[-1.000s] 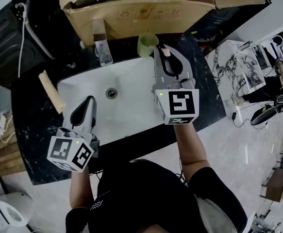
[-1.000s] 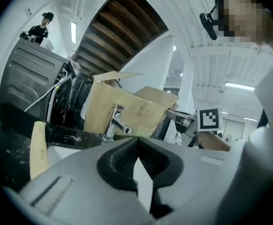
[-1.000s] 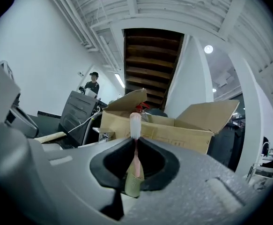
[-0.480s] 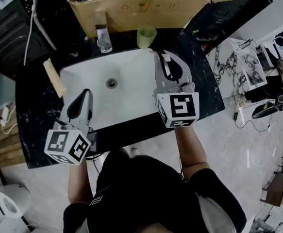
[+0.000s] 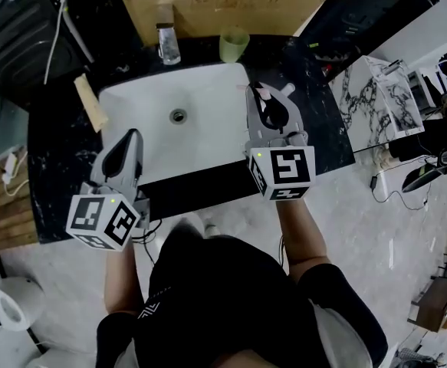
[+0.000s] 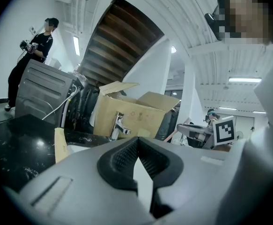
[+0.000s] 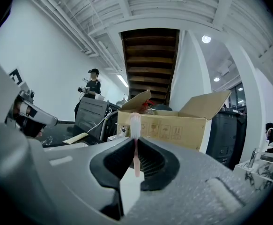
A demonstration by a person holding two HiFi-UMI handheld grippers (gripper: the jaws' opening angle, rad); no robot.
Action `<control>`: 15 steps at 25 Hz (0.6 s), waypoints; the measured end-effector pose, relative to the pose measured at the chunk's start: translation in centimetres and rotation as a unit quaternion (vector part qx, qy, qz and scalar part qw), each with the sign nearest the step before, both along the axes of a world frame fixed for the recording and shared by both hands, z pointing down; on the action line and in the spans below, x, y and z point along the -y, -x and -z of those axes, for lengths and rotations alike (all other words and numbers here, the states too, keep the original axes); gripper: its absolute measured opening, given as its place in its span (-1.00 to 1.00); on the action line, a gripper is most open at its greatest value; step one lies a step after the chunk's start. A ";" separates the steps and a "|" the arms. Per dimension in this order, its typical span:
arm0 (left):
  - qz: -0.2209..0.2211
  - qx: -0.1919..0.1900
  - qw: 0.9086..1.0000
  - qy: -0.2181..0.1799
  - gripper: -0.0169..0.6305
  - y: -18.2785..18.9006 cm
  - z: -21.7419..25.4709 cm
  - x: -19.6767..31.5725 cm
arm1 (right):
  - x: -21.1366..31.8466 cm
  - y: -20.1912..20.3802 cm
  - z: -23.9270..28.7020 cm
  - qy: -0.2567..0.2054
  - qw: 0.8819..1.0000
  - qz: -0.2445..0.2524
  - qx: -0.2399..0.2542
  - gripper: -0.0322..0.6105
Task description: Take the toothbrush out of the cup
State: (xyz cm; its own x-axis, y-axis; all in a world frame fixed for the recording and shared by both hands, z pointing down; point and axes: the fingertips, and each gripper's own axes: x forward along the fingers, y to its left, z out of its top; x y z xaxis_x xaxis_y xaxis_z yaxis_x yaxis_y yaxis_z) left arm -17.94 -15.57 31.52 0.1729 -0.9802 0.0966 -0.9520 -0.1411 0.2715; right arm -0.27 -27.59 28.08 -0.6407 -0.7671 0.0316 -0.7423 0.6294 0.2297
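The pale green cup [image 5: 234, 44] stands on the dark counter behind the white sink [image 5: 208, 140], next to the faucet [image 5: 167, 44]. My right gripper [image 5: 261, 90] hovers over the sink's right rim, a short way in front of the cup. It is shut on a pink toothbrush [image 5: 264, 96]. In the right gripper view the toothbrush [image 7: 136, 146] stands upright between the pads, bristle head on top. My left gripper [image 5: 136, 134] is over the sink's front left rim, shut with nothing in it; its pads meet at the tip [image 6: 137, 140].
An open cardboard box [image 5: 223, 2] sits behind the counter, also seen as the box [image 7: 166, 125] in the right gripper view. A wooden strip [image 5: 90, 102] lies on the counter left of the sink. A marble-patterned stand [image 5: 384, 98] is at the right. A person [image 6: 31, 62] stands far off.
My right gripper has drawn back from the cup with the toothbrush held in it. The left gripper has also pulled back toward the sink's front edge.
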 end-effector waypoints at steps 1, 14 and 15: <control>0.001 0.000 1.000 0.000 -0.90 0.0 0.1 -0.2 | -0.2 -0.1 -0.1 0.002 1.000 0.000 0.001 -0.82; 0.016 -0.001 1.000 -0.007 -0.90 0.5 0.1 -1.5 | -2.1 -1.3 -2.4 0.046 0.999 0.003 0.011 -0.82; 0.016 0.000 1.000 -0.004 -0.90 0.5 0.1 -1.5 | -2.2 -1.4 -2.5 0.049 0.999 0.003 0.013 -0.82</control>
State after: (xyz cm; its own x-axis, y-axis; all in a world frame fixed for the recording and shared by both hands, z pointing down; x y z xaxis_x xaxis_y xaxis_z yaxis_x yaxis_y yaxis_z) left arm -18.40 -14.08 31.44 0.1421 -0.9859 0.0883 -0.9559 -0.1135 0.2707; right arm 1.09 -25.36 30.59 -0.6472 -0.7570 0.0900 -0.7429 0.6528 0.1484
